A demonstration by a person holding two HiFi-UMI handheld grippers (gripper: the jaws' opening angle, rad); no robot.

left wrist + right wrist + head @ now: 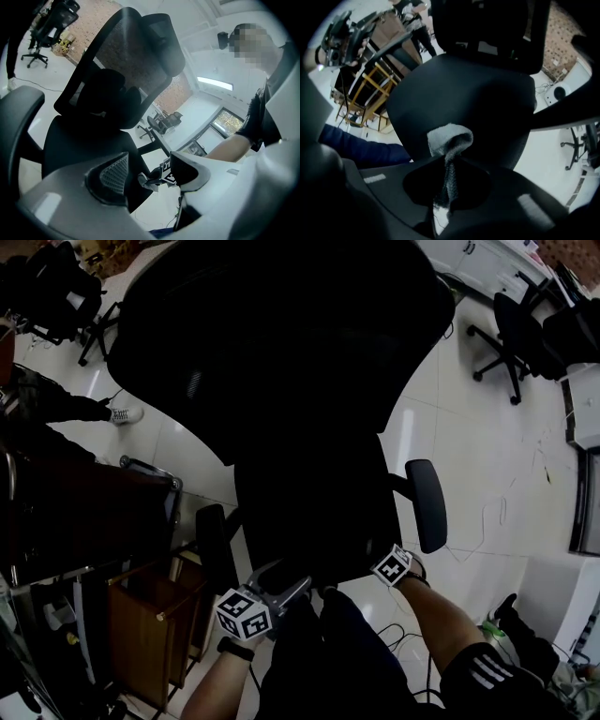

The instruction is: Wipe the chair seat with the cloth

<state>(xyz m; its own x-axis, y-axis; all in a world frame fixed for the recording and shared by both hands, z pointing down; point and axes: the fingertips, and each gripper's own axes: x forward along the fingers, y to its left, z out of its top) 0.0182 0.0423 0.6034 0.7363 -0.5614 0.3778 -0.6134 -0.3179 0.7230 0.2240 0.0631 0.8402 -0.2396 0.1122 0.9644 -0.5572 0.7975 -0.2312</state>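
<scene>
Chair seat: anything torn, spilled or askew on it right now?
Nothing stands out. The chair seat shows no tear or spill; the grey cloth is bunched in the shut right tongs.

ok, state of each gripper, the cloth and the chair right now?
left gripper: open, nothing between its jaws.
right gripper: shut on the grey terry cloth.
grey terry cloth: bunched, pinched by one end, bulging out in front of the seat; contact with the seat unclear.
black padded chair seat: nobody sitting on it.
black mesh-back office chair: upright on the floor.
</scene>
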